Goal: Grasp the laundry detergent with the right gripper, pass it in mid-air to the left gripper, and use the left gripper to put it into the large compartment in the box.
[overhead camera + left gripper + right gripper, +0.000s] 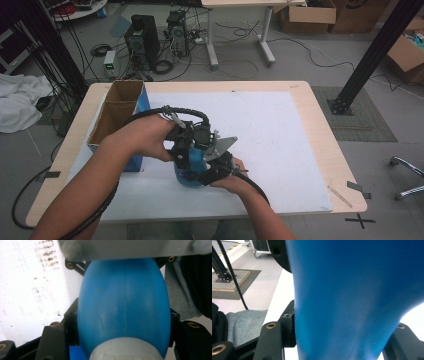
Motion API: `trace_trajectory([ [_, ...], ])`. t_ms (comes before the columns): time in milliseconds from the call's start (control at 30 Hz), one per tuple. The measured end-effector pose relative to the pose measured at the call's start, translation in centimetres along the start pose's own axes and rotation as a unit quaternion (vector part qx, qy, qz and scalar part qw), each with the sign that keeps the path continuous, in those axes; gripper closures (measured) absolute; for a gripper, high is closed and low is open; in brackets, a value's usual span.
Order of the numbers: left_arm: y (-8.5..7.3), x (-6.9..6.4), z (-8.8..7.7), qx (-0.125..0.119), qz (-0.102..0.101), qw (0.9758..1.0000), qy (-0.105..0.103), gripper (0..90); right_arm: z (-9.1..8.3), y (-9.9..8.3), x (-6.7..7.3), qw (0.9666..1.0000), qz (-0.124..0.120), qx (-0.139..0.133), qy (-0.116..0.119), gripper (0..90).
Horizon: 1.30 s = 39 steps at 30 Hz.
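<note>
A blue, egg-shaped soft bottle point(189, 175) with a white collar point(125, 350) stands on the white mat near the table's front, between both hands. My left gripper point(186, 152) comes down on it from the left, and its black jaws press on the bottle's point(122, 305) two sides. My right gripper point(212, 172) meets it from the right front. In the right gripper view the blue body point(352, 295) sits squeezed between the jaws, narrower where they pinch it. Both grippers point(122, 322) point(342, 327) are shut on it.
An open cardboard box point(116, 114) with a blue side stands at the table's left, close to my left forearm. The white mat point(280, 135) covers most of the wooden table point(325, 145). Grey cloth point(244, 322) lies at the right gripper view's left. Cables and computers sit on the floor beyond.
</note>
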<state>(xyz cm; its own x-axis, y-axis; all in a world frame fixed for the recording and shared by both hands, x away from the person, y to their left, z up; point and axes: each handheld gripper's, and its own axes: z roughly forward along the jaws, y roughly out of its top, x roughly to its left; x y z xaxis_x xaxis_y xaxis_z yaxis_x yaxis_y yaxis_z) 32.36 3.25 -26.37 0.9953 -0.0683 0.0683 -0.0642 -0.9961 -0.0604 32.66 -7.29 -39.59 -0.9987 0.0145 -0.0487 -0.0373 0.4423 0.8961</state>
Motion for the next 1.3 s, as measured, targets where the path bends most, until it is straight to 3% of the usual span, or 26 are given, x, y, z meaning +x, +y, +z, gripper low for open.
trace_trajectory([
  [133, 0.0, 0.1, 0.0, 0.005, -0.002, 1.0, -0.004, 38.6, -0.7, 0.0, 0.1, 0.9998, -0.001, -0.021, -0.004, 36.2],
  [300, 0.0, 0.2, -0.1, 0.008, -0.006, 0.9999, -0.006, 38.6, -1.5, -0.2, 0.2, 0.9996, -0.002, -0.028, -0.009, 30.8],
  [667, -0.6, 0.6, -1.2, 0.008, -0.022, 0.9997, -0.003, 38.6, -3.9, 0.1, -0.1, 0.9998, -0.003, -0.018, -0.011, 22.2],
  [800, -1.2, 1.0, -1.7, 0.012, -0.035, 0.9993, -0.003, 38.5, -5.5, 0.6, -0.4, 0.9997, -0.006, 0.002, -0.022, 18.6],
  [1000, -2.1, 1.7, -2.9, 0.018, -0.062, 0.9979, -0.005, 38.5, -8.0, 1.1, -0.8, 0.9978, -0.001, 0.053, -0.04, 11.5],
  [1133, -2.8, 2.3, -3.9, 0.021, -0.074, 0.997, -0.001, 38.5, -9.4, 1.5, -1.1, 0.9946, 0.002, 0.09, -0.052, 6.4],
  [1300, -3.7, 3.1, -5.4, 0.025, -0.094, 0.9952, 0.0, 38.4, -11.0, 2.2, -1.7, 0.9867, 0.005, 0.149, -0.064, 0.8],
])
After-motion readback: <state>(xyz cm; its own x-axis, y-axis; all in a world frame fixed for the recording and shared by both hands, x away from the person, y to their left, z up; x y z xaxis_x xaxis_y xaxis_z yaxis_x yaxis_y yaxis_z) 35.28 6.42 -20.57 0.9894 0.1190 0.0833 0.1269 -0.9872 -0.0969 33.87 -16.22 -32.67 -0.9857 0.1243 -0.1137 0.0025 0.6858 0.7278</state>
